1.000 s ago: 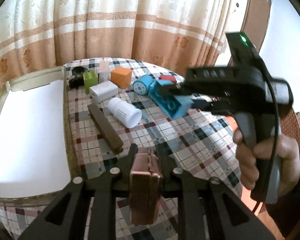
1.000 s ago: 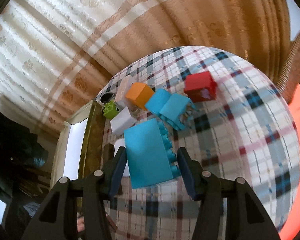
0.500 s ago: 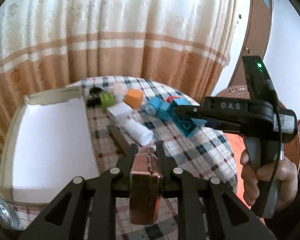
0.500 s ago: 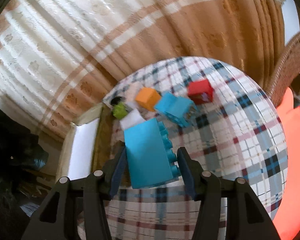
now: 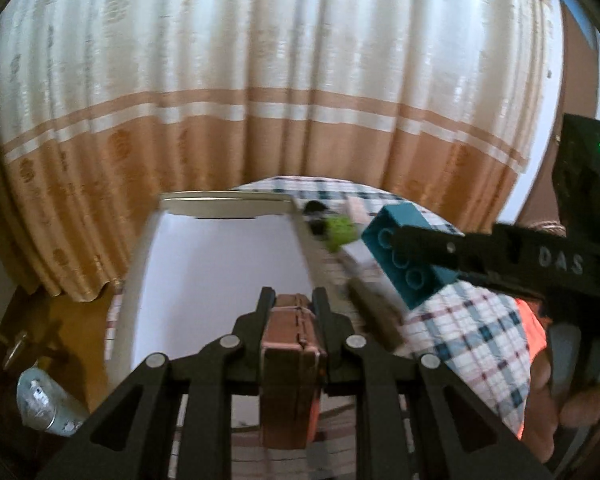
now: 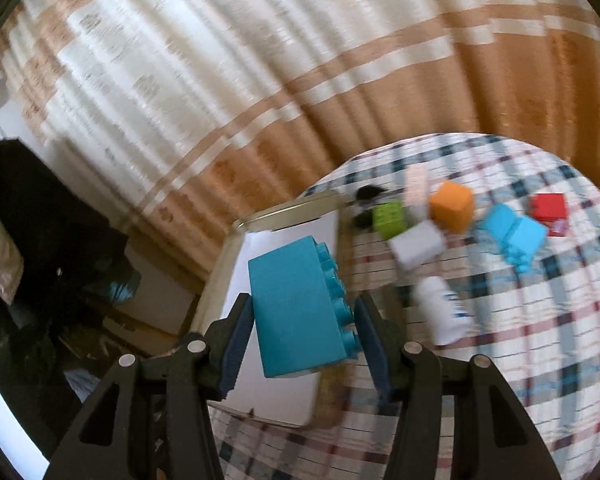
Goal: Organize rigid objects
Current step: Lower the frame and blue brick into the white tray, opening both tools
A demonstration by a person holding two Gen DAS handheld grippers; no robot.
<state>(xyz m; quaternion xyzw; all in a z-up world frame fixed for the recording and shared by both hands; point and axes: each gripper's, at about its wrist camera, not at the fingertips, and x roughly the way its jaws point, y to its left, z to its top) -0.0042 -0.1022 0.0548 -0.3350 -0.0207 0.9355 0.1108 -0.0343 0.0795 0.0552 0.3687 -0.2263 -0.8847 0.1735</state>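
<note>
Over white shallow tray (image 5: pixel 220 248) at edge of plaid-clothed table (image 6: pixel 540 340): large teal studded plastic brick (image 6: pixel 300 312) clamped in right gripper (image 6: pixel 304 332), half-spread; small brown rectangular block (image 5: pixel 290 344) pinched in left gripper (image 5: pixel 292 312), nearly closed. Both held above tray.

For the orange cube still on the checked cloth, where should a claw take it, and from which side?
Judging from the right wrist view, grip the orange cube across two opposite flat faces, coming down from above. Its top is clear, while the white block and pale block crowd its left side, so a level approach from there looks cramped. Both claws are full now.
</note>
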